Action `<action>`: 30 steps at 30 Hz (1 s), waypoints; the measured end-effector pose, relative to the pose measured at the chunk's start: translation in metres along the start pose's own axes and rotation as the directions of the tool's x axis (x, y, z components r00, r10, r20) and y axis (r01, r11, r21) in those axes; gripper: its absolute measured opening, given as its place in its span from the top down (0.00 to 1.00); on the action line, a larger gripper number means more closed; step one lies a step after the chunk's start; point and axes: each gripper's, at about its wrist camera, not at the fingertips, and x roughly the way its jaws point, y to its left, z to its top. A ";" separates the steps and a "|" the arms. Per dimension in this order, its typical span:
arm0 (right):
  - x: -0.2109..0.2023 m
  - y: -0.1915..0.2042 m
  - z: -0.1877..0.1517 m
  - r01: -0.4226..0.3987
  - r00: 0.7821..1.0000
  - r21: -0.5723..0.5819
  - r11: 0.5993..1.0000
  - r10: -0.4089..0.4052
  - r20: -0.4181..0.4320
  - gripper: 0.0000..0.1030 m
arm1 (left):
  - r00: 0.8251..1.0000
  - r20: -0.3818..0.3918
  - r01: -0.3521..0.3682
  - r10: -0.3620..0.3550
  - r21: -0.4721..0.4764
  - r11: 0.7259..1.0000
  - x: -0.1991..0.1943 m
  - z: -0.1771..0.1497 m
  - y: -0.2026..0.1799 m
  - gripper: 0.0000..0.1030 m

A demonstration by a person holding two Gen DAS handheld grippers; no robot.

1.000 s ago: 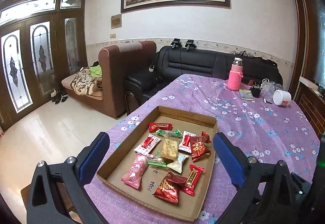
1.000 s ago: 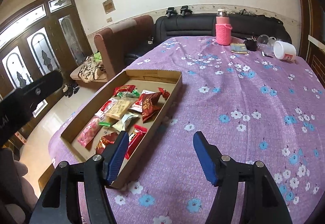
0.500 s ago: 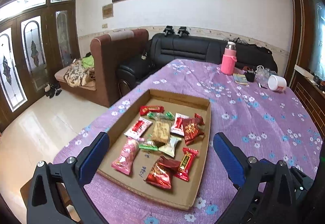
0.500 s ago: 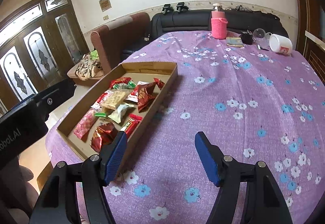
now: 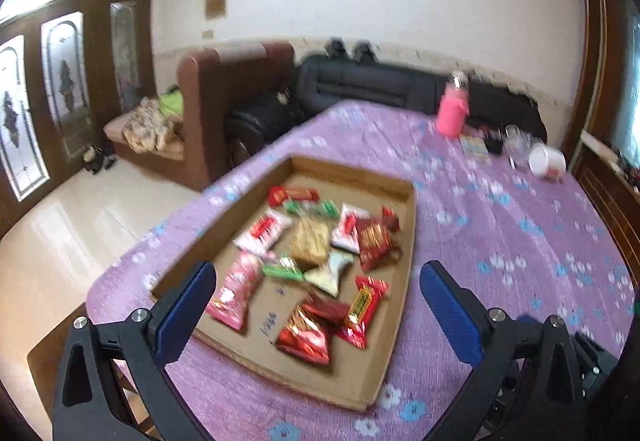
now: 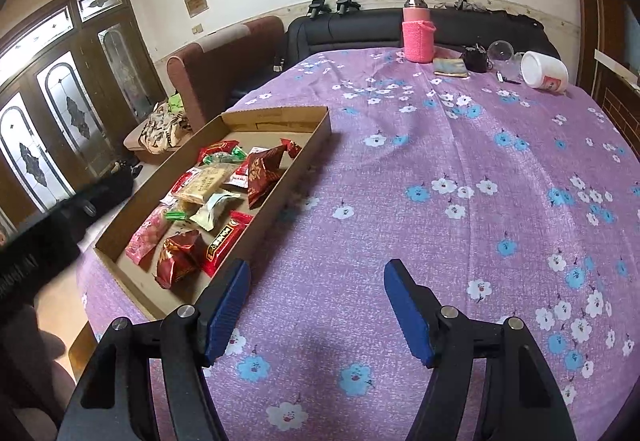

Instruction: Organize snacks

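Since the earlier frame, the left gripper [image 5: 316, 293] has been lowered toward the cardboard tray [image 5: 404, 265], fingers apart, empty; the right gripper [image 6: 316, 289] likewise. The blurred snack packets [image 5: 304, 329] seem light, crinkly, best pinched at sealed ends.

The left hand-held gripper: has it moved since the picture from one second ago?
Yes. The left hand-held gripper has risen and pulled back: against its fixed fingers, the cardboard tray now sits smaller and more fully in view, and the picture is motion-blurred.
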 end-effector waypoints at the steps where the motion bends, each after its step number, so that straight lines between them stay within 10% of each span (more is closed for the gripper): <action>1: 0.000 0.000 0.001 0.002 1.000 -0.003 1.000 -0.002 0.004 0.28 | 0.999 0.047 -0.012 0.013 -0.012 1.000 -0.008 0.001 0.002 0.01; 8: -0.005 0.008 0.000 -0.015 0.999 -0.034 0.999 0.016 0.041 0.28 | 0.937 0.327 -0.087 0.124 -0.125 0.988 -0.063 0.001 0.013 0.00; 12: -0.009 0.014 -0.001 -0.017 0.997 -0.065 0.998 0.021 0.070 0.28 | 0.909 0.348 -0.206 0.229 -0.103 0.973 -0.069 0.005 0.008 0.00; 21: -0.001 0.030 -0.007 -0.023 0.999 -0.126 0.992 0.028 0.041 0.28 | 0.982 0.096 -0.164 0.165 -0.017 0.986 -0.021 0.004 -0.002 0.00; 30: 0.003 0.037 -0.009 -0.018 0.999 -0.148 0.989 0.022 0.026 0.28 | 0.991 -0.112 -0.087 0.077 -0.089 0.992 0.011 -0.009 0.010 0.00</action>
